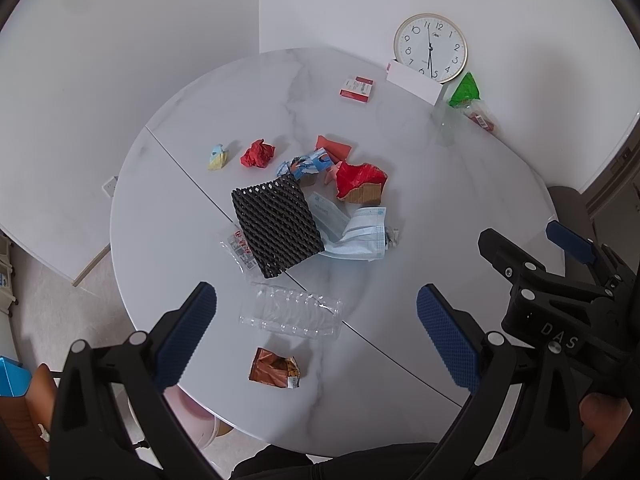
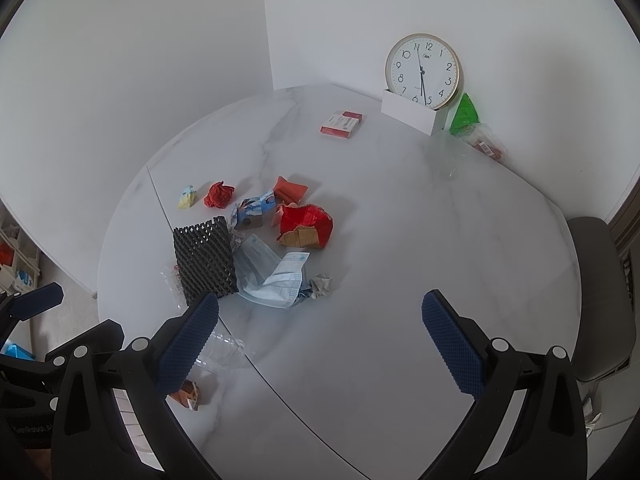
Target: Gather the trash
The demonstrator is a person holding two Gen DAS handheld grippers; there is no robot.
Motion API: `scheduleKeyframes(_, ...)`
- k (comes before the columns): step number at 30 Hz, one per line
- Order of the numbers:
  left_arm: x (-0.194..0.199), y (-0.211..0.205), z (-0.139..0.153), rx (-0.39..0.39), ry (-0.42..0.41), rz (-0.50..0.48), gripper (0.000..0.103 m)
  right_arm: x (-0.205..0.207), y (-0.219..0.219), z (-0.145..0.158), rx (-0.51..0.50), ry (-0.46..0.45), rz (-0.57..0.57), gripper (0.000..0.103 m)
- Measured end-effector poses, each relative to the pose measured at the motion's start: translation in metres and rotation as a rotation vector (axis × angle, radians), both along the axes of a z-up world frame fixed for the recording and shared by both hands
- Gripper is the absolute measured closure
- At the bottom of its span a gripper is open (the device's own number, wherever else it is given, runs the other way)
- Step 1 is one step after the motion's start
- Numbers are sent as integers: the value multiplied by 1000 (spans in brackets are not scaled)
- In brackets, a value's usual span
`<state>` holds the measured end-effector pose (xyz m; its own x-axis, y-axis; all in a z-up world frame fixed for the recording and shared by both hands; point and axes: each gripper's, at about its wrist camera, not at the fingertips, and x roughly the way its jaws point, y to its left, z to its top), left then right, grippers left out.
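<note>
A: What is the surface [image 1: 440,208] like?

B: Round, white with grey marble veins, and a thin seam runs slantwise across it. It stands in a corner of plain white walls [image 2: 140,60].

A: And the trash?

B: Most lies in a loose heap near the middle: a black foam net [image 1: 276,226] over a clear printed wrapper [image 1: 240,250], a pale blue face mask [image 1: 356,236] touching the net's right edge, and a torn red and brown carton [image 1: 362,182] behind the mask. A blue printed wrapper [image 1: 304,164] sits just behind the net. Left of it lie a crumpled red paper [image 1: 258,154] and a small yellow and blue scrap [image 1: 219,158].

A: Anything nearer the person?

B: A crushed clear bottle [image 1: 292,312] lies across the seam, and a brown snack packet [image 1: 274,368] is close to the near rim.

A: The far side?

B: A red and white box [image 1: 357,89] lies alone. A round clock [image 1: 430,48] leans at the wall in a white stand [image 1: 412,82], with a green packet [image 1: 465,92] and clear plastic beside it.

A: The tongs?

B: The left tongs [image 1: 316,336] are spread wide above the bottle, holding nothing. The right tongs [image 2: 320,340] are also spread wide and empty, over bare marble right of the heap.

A: The room?

B: A pale tiled floor [image 1: 48,304] shows at the left, and a grey chair [image 2: 600,300] stands at the right rim.
</note>
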<state>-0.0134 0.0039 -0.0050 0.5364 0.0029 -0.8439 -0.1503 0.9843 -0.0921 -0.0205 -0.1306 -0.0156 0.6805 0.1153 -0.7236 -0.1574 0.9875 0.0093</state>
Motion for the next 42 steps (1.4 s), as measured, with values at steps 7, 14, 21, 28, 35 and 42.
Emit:
scheduleKeyframes(7,-1,0,0,1,0,-1,7,0,-1,0,0,0,1,2)
scheduleKeyframes(14,-1,0,1,1,0,0,7,-2,1,0,1,-1,4,2)
scheduleKeyframes(21,0,-1,0,2,1,1,7,-3,2,1,3,-2,4,2)
scheduleKeyframes(28,-1,0,1,2,2,2,7,-3,2,0,2,-1,6,2)
scheduleKeyframes(35,-9,6,2,-13,-9,22,7,-3,3,-3,6,5,17,2)
scheduleKeyframes(42,-18,27,-9,-27,-17,83,7,-4,11,-32,21,69,104,2)
